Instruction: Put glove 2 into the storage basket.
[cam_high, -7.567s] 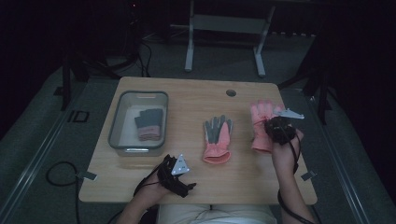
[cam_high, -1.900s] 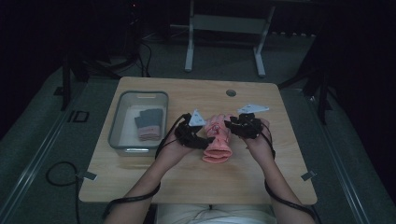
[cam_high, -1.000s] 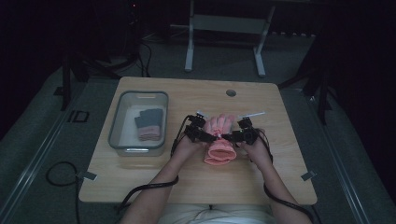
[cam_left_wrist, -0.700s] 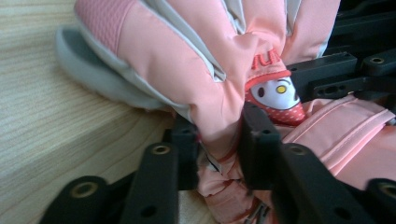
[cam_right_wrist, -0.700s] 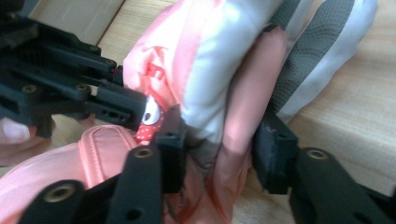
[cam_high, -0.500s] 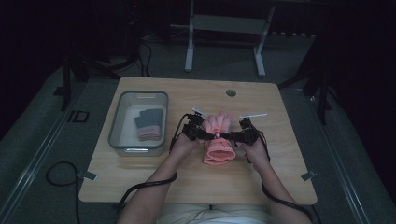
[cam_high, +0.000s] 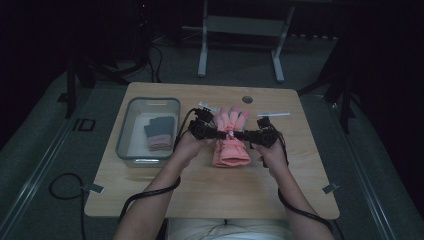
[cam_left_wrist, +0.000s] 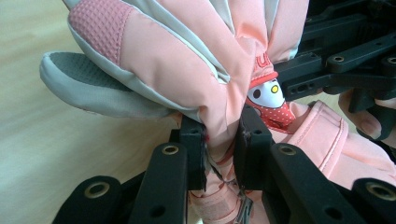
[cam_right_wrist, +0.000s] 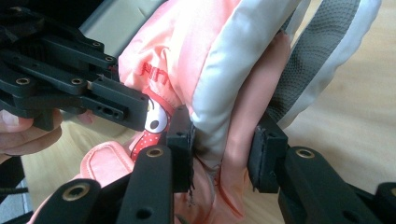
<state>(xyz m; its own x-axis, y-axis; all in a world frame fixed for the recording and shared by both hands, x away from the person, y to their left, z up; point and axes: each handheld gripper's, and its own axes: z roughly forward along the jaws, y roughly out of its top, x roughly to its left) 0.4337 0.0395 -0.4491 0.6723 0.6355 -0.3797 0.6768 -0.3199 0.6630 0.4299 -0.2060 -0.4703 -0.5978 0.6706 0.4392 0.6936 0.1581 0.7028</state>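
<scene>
High view, from the left: a clear plastic bin (cam_high: 131, 131) sits on the left part of the wooden table (cam_high: 165, 190) with a folded dark-and-pink glove (cam_high: 158, 134) inside it. Just right of the bin, the left gripper (cam_high: 220, 134) reaches in from the left side of the stacked pink gloves (cam_high: 230, 145) near the table's middle, their fingers pointing away from the person and the cuffs toward them. The right gripper (cam_high: 241, 134) comes in from the opposite side, so the two grippers meet nearly tip to tip over the gloves' wrist area.

In the left gripper view, the jaws have just been closing and are pinched tight on a fold of pink fabric (cam_left_wrist: 223, 126), beside a small cartoon patch (cam_left_wrist: 268, 100); the right gripper's black frame (cam_left_wrist: 336, 60) lies just beyond.

In the right gripper view, the jaws have also been closing and clamp a thicker bunch of pink and grey glove material (cam_right_wrist: 224, 135).
</scene>
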